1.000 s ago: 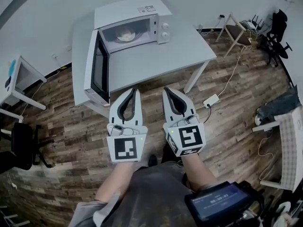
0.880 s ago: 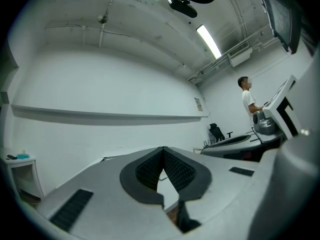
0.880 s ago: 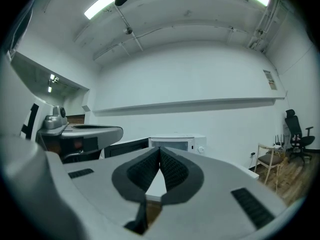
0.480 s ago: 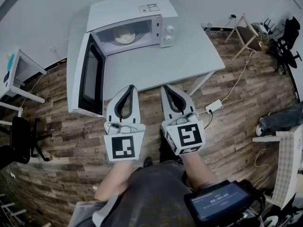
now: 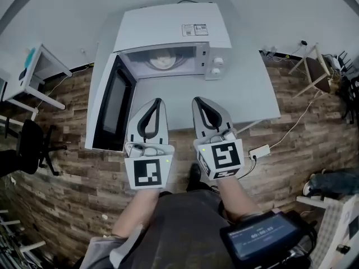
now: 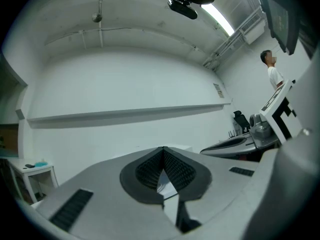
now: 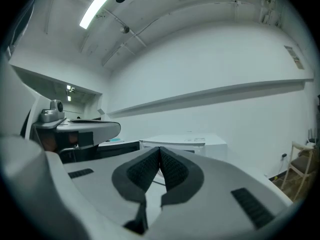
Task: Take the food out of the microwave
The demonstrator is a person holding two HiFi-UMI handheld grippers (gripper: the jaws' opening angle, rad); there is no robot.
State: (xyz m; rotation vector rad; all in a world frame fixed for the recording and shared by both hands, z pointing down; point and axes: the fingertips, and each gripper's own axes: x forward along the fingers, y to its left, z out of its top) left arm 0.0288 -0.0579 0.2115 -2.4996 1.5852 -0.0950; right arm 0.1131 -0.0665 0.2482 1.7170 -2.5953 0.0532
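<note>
A white microwave [image 5: 168, 29] stands on a grey table [image 5: 247, 102], its door [image 5: 109, 108] swung wide open to the left. Inside sits a pale dish of food [image 5: 162, 62]. My left gripper [image 5: 156, 102] and right gripper [image 5: 198, 102] are held side by side at the table's near edge, both pointing level at the microwave. Each is shut with nothing between its jaws. In the right gripper view the microwave [image 7: 187, 143] shows just beyond the shut tips [image 7: 160, 149]. In the left gripper view the shut tips [image 6: 163, 149] face a white wall.
A small white side table [image 5: 33, 74] stands at the left with a black office chair [image 5: 28, 150] near it. At the right are a wooden chair [image 5: 317, 72] and a power strip [image 5: 259, 151] with cables on the wood floor. A person [image 6: 272, 71] stands far off.
Both grippers have come closer to the table and the open microwave, which now sits larger and more central in the head view. Both jaws stayed shut.
</note>
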